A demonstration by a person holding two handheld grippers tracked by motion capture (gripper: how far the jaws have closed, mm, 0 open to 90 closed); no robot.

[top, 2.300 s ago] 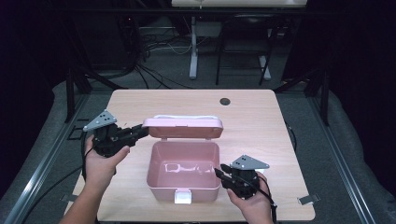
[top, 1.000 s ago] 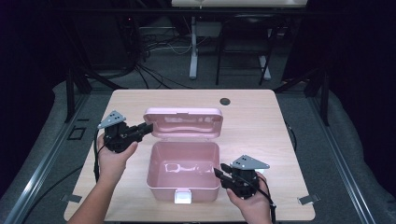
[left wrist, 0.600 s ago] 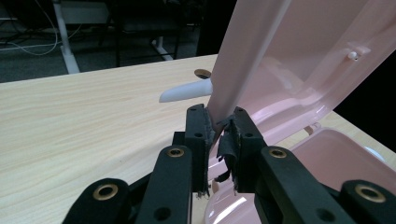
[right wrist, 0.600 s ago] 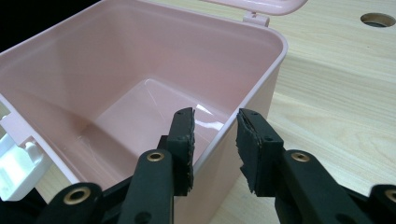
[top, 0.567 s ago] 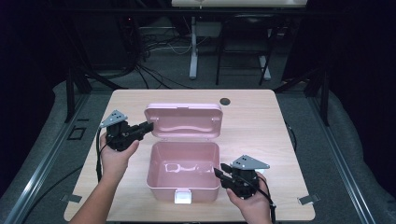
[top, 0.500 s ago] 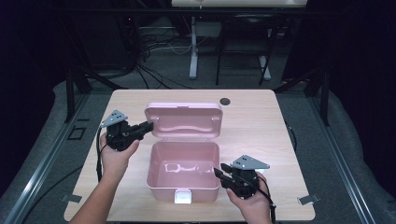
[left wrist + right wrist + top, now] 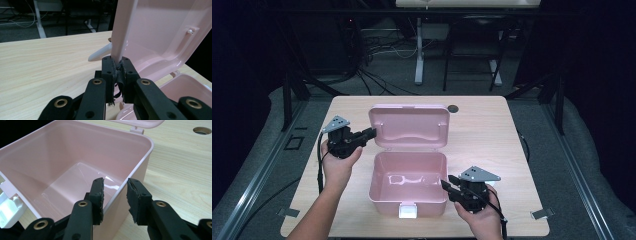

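A pink plastic box point(image 7: 408, 181) stands open on the wooden table, and its lid point(image 7: 409, 125) is swung up behind it. My left gripper point(image 7: 370, 133) is at the lid's left edge. In the left gripper view its jaws point(image 7: 117, 63) have just been closing and are shut on the lid's thin edge point(image 7: 125, 27). My right gripper point(image 7: 447, 184) is at the box's right wall. In the right gripper view it point(image 7: 115, 188) straddles that wall point(image 7: 130, 167), one pad inside and one outside, pressed against it. The box is empty inside.
A white latch point(image 7: 408, 211) sits on the box's front wall, facing the near table edge. A round hole point(image 7: 453, 108) is in the tabletop behind the lid. Bare wood point(image 7: 492, 145) lies to the right of the box. Dark floor, cables and table legs surround the table.
The lid has swung up from nearly flat to standing open, with the left gripper moving away and up along with it. The right gripper has stayed on the box wall.
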